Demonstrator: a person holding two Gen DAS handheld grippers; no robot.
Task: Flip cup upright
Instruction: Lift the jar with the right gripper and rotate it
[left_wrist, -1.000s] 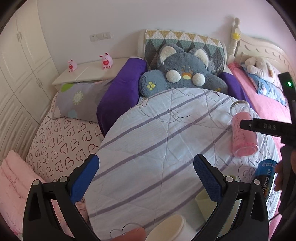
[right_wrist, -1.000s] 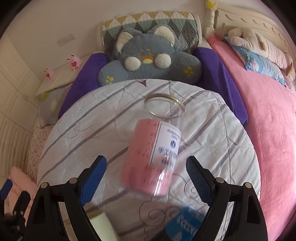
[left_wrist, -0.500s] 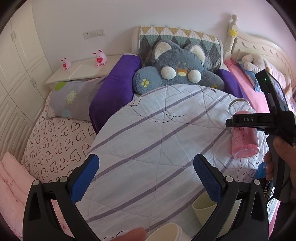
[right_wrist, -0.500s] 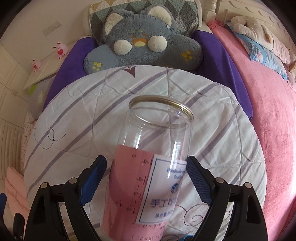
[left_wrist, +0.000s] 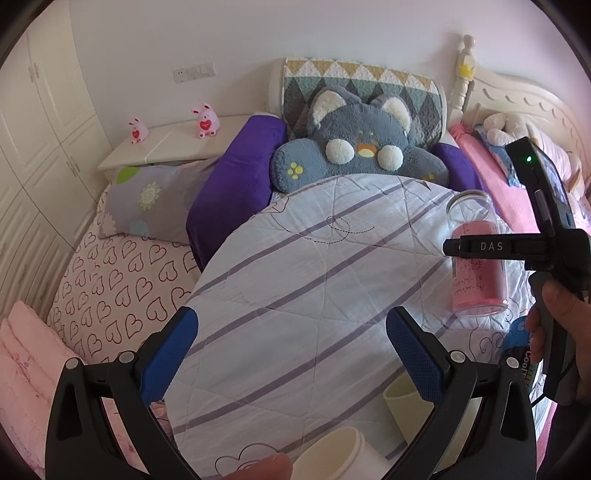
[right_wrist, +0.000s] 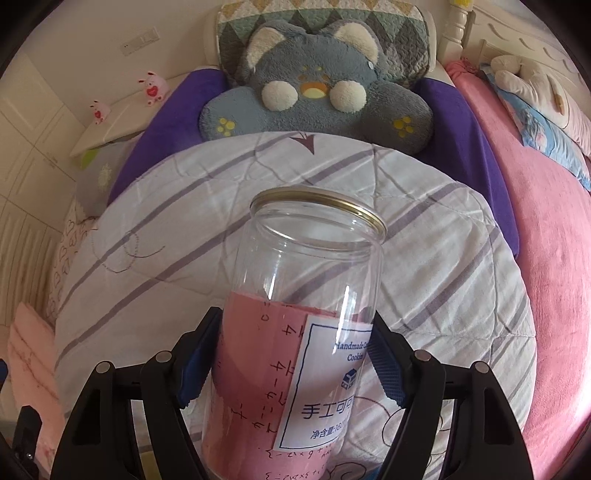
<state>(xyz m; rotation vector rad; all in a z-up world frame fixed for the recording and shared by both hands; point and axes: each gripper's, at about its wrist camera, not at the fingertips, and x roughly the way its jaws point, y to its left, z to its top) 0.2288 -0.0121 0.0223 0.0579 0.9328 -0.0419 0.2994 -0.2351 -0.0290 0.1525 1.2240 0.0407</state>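
Observation:
The cup is a clear plastic jar with a pink label and a gold rim (right_wrist: 295, 332). It lies on the striped quilt (right_wrist: 424, 266), mouth pointing away. My right gripper (right_wrist: 295, 362) has closed on its labelled body, blue pads touching both sides. In the left wrist view the jar (left_wrist: 476, 266) is at the right, with the right gripper's black body (left_wrist: 517, 247) across it. My left gripper (left_wrist: 291, 358) is open and empty above the quilt (left_wrist: 295, 266).
A cream cup (left_wrist: 402, 402), a white round tub (left_wrist: 332, 458) and a blue can (left_wrist: 521, 354) sit near the quilt's front edge. A grey plush cushion (left_wrist: 358, 151) and purple pillow (left_wrist: 232, 184) lie behind. A pink blanket (right_wrist: 535, 221) is at the right.
My right gripper moved forward around the jar and closed its fingers on it. My left gripper stayed open and barely shifted.

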